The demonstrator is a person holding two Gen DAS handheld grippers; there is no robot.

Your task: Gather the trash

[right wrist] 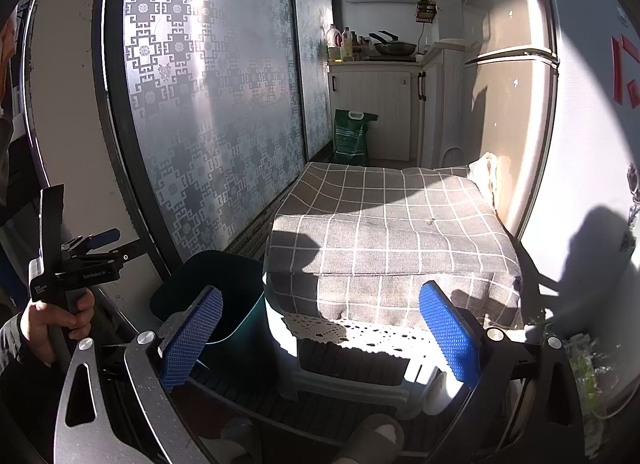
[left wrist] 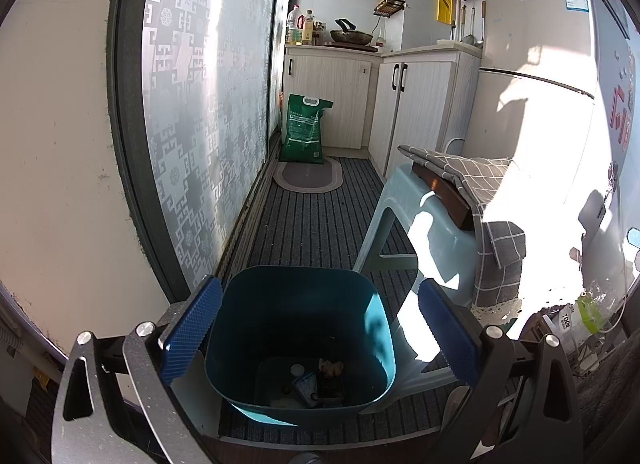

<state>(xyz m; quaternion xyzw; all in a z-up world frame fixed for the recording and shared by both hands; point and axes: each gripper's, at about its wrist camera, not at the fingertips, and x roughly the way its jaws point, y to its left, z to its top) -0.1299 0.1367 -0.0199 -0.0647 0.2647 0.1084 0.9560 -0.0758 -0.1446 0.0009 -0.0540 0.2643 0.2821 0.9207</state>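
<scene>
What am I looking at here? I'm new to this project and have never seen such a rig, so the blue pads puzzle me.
No robot: a person holds a two-finger gripper in each hand, each carrying a fisheye camera that looks along its fingers. The blue pads are the fingers. The left wrist view shows the left gripper, open and holding nothing, over a teal trash bin with some scraps at the bottom. The right wrist view shows the right gripper, also open and holding nothing, facing a grey checked cloth draped over a stool. At its left edge, the person's hand grips the other tool's handle.
</scene>
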